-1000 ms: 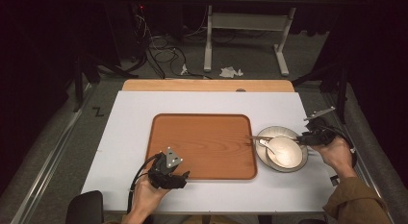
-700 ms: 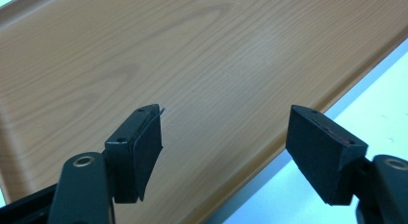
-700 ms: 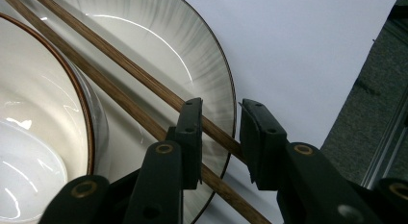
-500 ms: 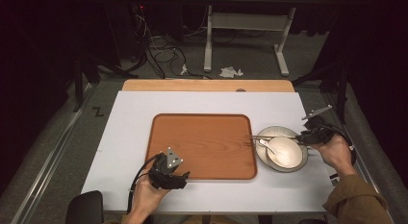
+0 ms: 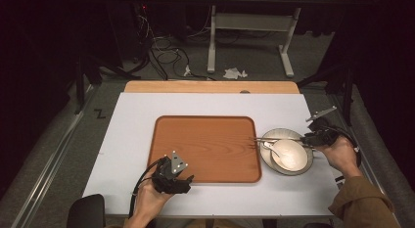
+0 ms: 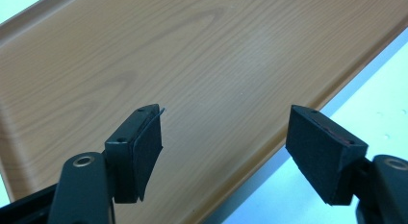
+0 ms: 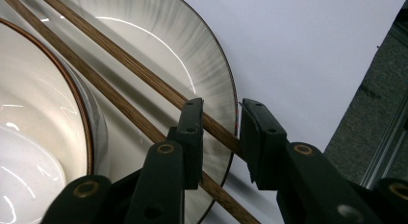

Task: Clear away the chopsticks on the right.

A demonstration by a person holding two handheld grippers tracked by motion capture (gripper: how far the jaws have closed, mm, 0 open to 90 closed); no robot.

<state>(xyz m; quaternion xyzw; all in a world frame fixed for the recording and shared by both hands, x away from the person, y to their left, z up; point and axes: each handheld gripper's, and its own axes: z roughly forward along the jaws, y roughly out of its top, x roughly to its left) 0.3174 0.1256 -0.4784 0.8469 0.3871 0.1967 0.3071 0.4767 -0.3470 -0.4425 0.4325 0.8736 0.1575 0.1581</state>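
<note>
the right gripper (image 5: 307, 139) sits at the right edge of the plate (image 5: 281, 134), held in the right hand (image 5: 342, 154). in the right gripper view its jaws stand either side of the chopsticks (image 7: 144, 77) — one stick runs through the gap, the other passes under the left jaw. the jaws have just been closing on them, but a sliver of space is left beside the stick, so the pads do not yet press it. the chopsticks lie side by side across the plate, their tips reaching toward the tray (image 5: 205, 147) in the high view. a white bowl (image 5: 289, 154) with a brown rim sits on the plate, just beside the sticks.

the left gripper (image 5: 172, 176) rests at the near edge of the tray, in the left hand (image 5: 149, 198), cable trailing back toward the person. in the left gripper view its jaws are spread wide with nothing between them — under them the bare wood of the tray (image 6: 192, 65) and its raised rim, with the white table (image 5: 127, 140) beyond. the tray lies in the middle of the table, the plate just to its right.
</note>
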